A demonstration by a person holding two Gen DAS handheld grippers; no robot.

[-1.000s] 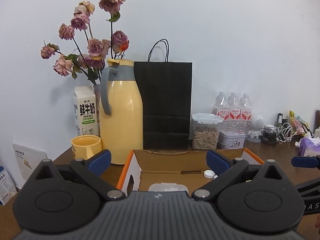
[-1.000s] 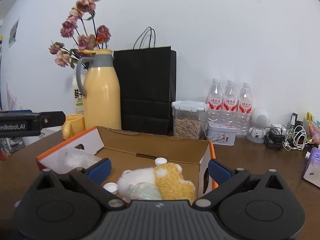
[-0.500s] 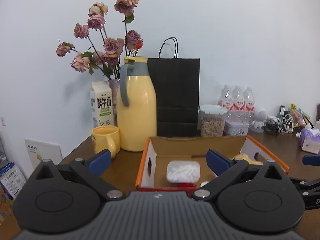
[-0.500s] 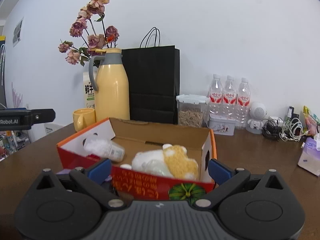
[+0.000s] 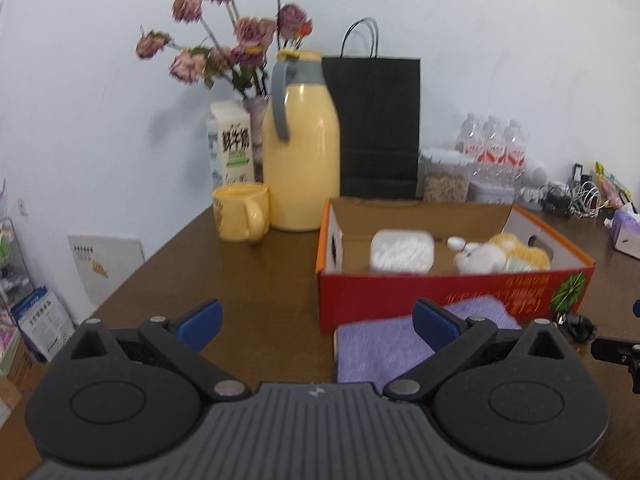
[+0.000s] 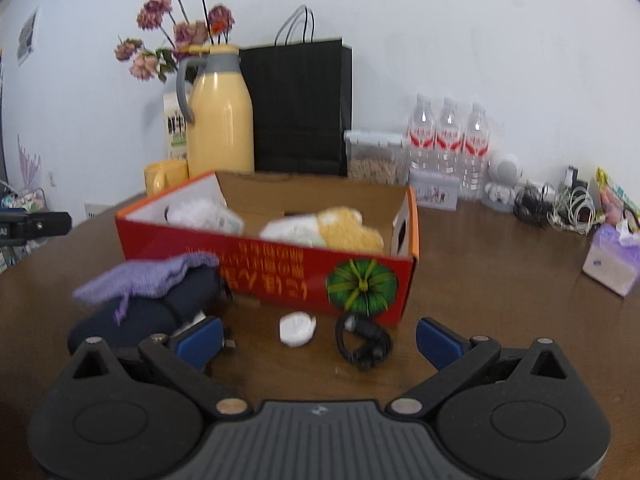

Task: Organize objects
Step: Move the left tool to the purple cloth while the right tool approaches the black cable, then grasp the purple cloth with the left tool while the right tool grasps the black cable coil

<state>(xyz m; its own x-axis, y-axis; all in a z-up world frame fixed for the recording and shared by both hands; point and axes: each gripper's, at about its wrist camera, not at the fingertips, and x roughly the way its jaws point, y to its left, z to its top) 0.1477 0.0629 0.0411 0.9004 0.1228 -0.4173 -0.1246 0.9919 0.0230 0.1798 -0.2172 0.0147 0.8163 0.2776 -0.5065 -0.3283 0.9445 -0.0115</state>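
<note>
- While both of my tools hover over the brown wooden bench (image 6: 480,280), the left hand-held gripper (image 5: 316,320) gapes wide, empty.
- My right hand-held gripper (image 6: 318,338) is likewise spread, empty, facing the red cardboard box (image 6: 280,276).

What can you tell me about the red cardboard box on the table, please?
The red cardboard box sits open-topped and upright on the brown table. Its outside is red with orange edges, upside-down yellow lettering and a green pumpkin picture; the inside is plain brown, and the end walls have handle holes. Inside lie a white lidded container and a white-and-yellow plush toy. A purple cloth rests against its front.
</note>
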